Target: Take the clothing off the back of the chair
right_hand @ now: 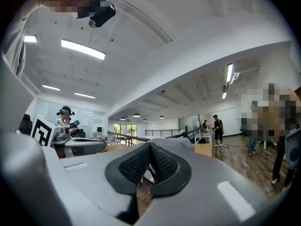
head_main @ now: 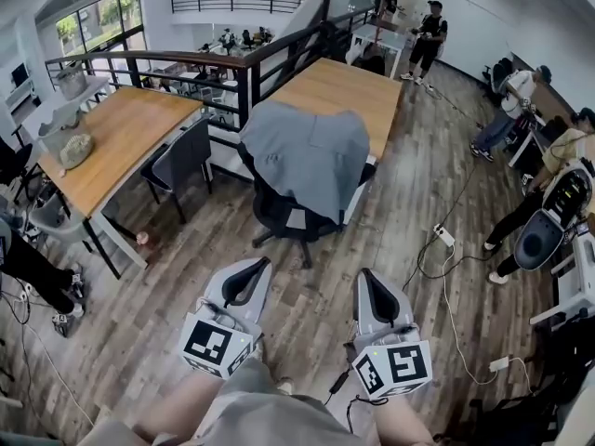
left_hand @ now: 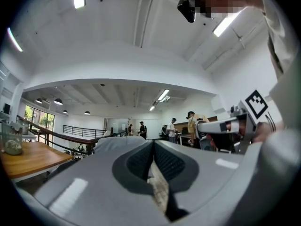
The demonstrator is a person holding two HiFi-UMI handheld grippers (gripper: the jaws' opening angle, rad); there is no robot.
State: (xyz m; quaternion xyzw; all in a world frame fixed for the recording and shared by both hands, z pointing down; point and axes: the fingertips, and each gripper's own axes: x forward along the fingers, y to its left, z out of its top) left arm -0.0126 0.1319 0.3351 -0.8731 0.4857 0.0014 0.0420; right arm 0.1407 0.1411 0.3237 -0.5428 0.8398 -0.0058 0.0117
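A grey garment hangs draped over the back of a black office chair. It covers the whole backrest and falls toward the seat. The chair stands on a wooden plank floor, just at the near edge of a long wooden table. A second wooden table lies to the left. Two grippers are held side by side, well apart from the chair and pointing toward it. The left gripper has its jaws pressed together with nothing between them. The right gripper is likewise closed and empty.
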